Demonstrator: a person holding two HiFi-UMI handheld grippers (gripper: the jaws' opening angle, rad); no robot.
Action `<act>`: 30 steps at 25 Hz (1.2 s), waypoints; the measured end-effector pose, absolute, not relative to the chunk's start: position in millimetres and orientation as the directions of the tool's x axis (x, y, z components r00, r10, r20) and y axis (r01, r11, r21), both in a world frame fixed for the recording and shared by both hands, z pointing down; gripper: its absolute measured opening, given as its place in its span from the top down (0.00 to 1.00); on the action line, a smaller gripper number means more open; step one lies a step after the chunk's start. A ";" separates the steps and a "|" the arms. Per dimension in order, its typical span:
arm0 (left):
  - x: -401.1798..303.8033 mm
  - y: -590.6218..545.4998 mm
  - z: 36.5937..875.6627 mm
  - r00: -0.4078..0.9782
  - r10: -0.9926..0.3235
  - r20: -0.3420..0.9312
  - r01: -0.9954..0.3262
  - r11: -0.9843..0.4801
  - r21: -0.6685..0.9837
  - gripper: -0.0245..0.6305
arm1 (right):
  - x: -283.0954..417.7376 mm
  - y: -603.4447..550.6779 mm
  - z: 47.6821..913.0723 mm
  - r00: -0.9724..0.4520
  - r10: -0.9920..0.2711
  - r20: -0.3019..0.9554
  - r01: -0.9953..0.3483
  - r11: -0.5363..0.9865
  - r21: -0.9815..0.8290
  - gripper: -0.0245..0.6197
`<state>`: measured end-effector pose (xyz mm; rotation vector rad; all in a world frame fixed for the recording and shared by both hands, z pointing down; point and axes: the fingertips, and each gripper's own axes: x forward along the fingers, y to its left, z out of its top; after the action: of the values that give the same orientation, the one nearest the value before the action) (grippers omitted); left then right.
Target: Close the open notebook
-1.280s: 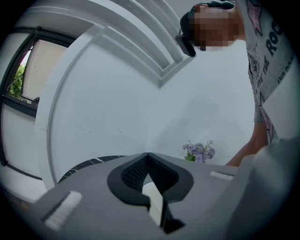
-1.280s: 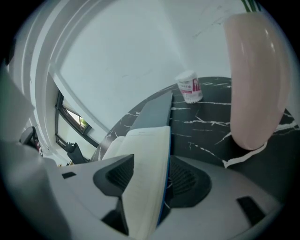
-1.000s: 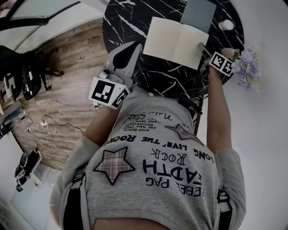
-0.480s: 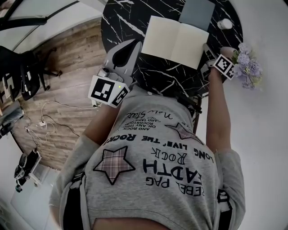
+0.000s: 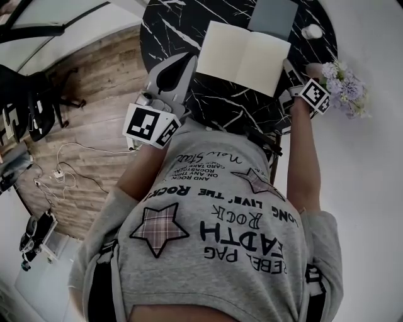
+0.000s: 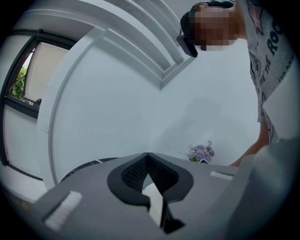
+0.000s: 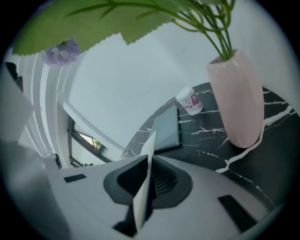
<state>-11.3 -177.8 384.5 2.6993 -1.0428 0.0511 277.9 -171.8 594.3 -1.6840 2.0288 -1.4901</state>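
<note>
Seen steeply from above, left to right. At far left, plank floor (image 5: 94, 75) strewn with loose cables (image 5: 69, 170). Next, the left gripper (image 5: 189, 63), held over the near-left rim of the round black marble table (image 5: 167, 28) and pointing toward the far side, jaws brought together at the tips, nothing seen gripped between them. Just right of that tip, the notebook (image 5: 242, 55), lying open on the table with blank cream pages up and the spine running near to far. In the near foreground below it, a grey printed T-shirt (image 5: 220, 239). Beyond the notebook's far edge, a flat grey pad (image 5: 275, 16), right at that edge; whether touching, impossible to tell. Farther right, a small white bottle (image 5: 312, 31) near the table's far-right rim. At the notebook's right edge, the right gripper (image 5: 286, 68), jaws closing on the outer edge of the right-hand page, the sheet caught edge-on between them and tilted up off the table. Farthest right, a pale pink vase (image 7: 236, 98) standing upright on the marble, green stems (image 7: 220, 28) rising from it, lilac flowers (image 5: 345, 88) spilling past the table's right rim.
</note>
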 end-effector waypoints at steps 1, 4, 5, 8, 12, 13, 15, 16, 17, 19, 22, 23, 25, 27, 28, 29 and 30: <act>-11.1 -178.0 383.8 0.744 -0.657 0.119 -0.665 -0.715 0.214 0.96 | 276.6 -171.7 592.7 -0.377 -0.799 0.468 -0.686 -0.098 -0.721 0.91; -10.3 -177.6 385.3 0.746 -0.655 0.124 -0.665 -0.718 0.207 0.96 | 274.1 -170.2 588.3 -0.380 -0.801 0.462 -0.683 -0.094 -0.725 0.91; -10.4 -177.1 386.9 0.745 -0.655 0.129 -0.666 -0.718 0.203 0.96 | 273.2 -169.8 587.4 -0.384 -0.801 0.459 -0.682 -0.089 -0.726 0.91; -12.7 -177.6 389.6 0.743 -0.654 0.139 -0.668 -0.719 0.191 0.96 | 267.1 -174.1 579.9 -0.403 -0.805 0.436 -0.691 -0.044 -0.722 0.91; -15.8 -178.1 387.1 0.738 -0.661 0.135 -0.674 -0.716 0.184 0.96 | 258.0 -180.8 563.6 -0.425 -0.811 0.402 -0.712 0.025 -0.702 0.92; -16.6 -178.2 386.1 0.737 -0.663 0.132 -0.676 -0.714 0.183 0.96 | 255.7 -181.8 560.9 -0.427 -0.812 0.398 -0.712 0.031 -0.701 0.92; -17.6 -177.8 384.5 0.734 -0.667 0.127 -0.678 -0.713 0.180 0.96 | 250.9 -183.6 556.4 -0.431 -0.814 0.389 -0.707 0.037 -0.706 0.92; -17.9 -177.2 383.7 0.735 -0.667 0.124 -0.678 -0.713 0.179 0.96 | 248.4 -184.2 554.2 -0.433 -0.816 0.383 -0.705 0.041 -0.708 0.92; -18.0 -176.4 382.8 0.735 -0.667 0.122 -0.677 -0.714 0.177 0.96 | 245.8 -184.9 552.0 -0.435 -0.817 0.378 -0.704 0.046 -0.709 0.92; -18.6 -174.6 381.2 0.736 -0.666 0.119 -0.676 -0.716 0.176 0.96 | 240.4 -186.5 547.3 -0.440 -0.816 0.374 -0.710 0.061 -0.702 0.92; -21.5 -172.2 380.2 0.734 -0.669 0.117 -0.678 -0.714 0.173 0.96 | 228.7 -191.1 540.2 -0.456 -0.805 0.379 -0.731 0.096 -0.675 0.92; -22.6 -171.5 380.0 0.734 -0.670 0.114 -0.678 -0.714 0.171 0.96 | 224.1 -193.1 538.1 -0.463 -0.801 0.379 -0.735 0.108 -0.670 0.92; -24.5 -170.0 379.4 0.735 -0.670 0.108 -0.678 -0.716 0.168 0.96 | 215.4 -197.1 534.4 -0.477 -0.793 0.380 -0.738 0.127 -0.663 0.92; -26.4 -168.6 378.0 0.734 -0.671 0.103 -0.678 -0.716 0.167 0.96 | 208.3 -200.9 530.8 -0.488 -0.786 0.379 -0.743 0.147 -0.653 0.92; -27.6 -167.9 377.0 0.733 -0.673 0.100 -0.679 -0.715 0.167 0.96 | 205.2 -202.7 529.2 -0.493 -0.784 0.378 -0.747 0.157 -0.646 0.92; -29.1 -167.3 376.0 0.731 -0.676 0.097 -0.681 -0.713 0.167 0.96 | 202.3 -204.5 527.8 -0.497 -0.781 0.379 -0.751 0.168 -0.639 0.92; -31.0 -166.6 375.2 0.728 -0.679 0.094 -0.684 -0.710 0.167 0.96 | 199.5 -206.2 526.7 -0.501 -0.778 0.379 -0.754 0.176 -0.633 0.92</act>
<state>-31.0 -166.6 375.2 2.7407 -1.0929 0.0378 199.5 -206.2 526.7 -1.5542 2.3854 -1.2542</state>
